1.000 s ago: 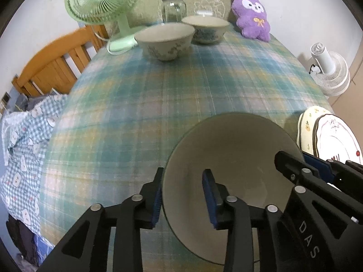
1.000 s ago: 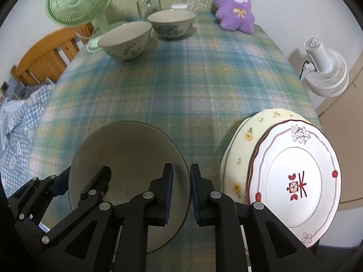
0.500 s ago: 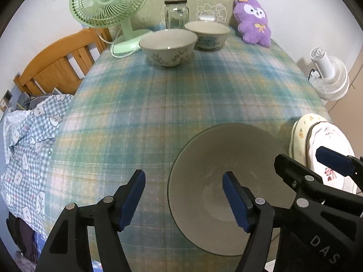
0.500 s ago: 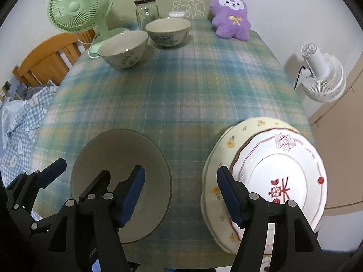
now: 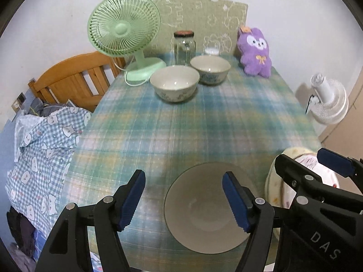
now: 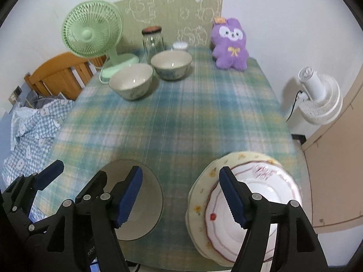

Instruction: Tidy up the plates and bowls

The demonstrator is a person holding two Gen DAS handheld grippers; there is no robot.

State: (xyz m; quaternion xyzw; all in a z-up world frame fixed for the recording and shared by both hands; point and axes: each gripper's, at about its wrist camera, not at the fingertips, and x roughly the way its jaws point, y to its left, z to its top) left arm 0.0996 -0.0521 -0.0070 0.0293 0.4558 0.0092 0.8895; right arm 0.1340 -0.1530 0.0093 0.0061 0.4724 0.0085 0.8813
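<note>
A plain grey bowl (image 5: 204, 208) sits on the plaid tablecloth at the near edge, also in the right wrist view (image 6: 145, 201). My left gripper (image 5: 183, 198) is open and empty above its left rim. My right gripper (image 6: 180, 196) is open and empty between the bowl and a stack of two plates (image 6: 251, 206), a white red-trimmed plate on a yellow flowered one. The stack also shows in the left wrist view (image 5: 279, 181). Two patterned bowls (image 5: 174, 82) (image 5: 210, 69) stand at the far end of the table.
A green desk fan (image 5: 123, 30), a glass jar (image 5: 184, 46) and a purple plush toy (image 5: 255, 52) stand along the far edge. A wooden bed frame (image 5: 74, 79) with checked bedding lies to the left. A white fan (image 6: 320, 95) stands off to the right.
Both grippers let go of the grey bowl's rim, opened wide and pulled back and up. The bowl now rests on the table.
</note>
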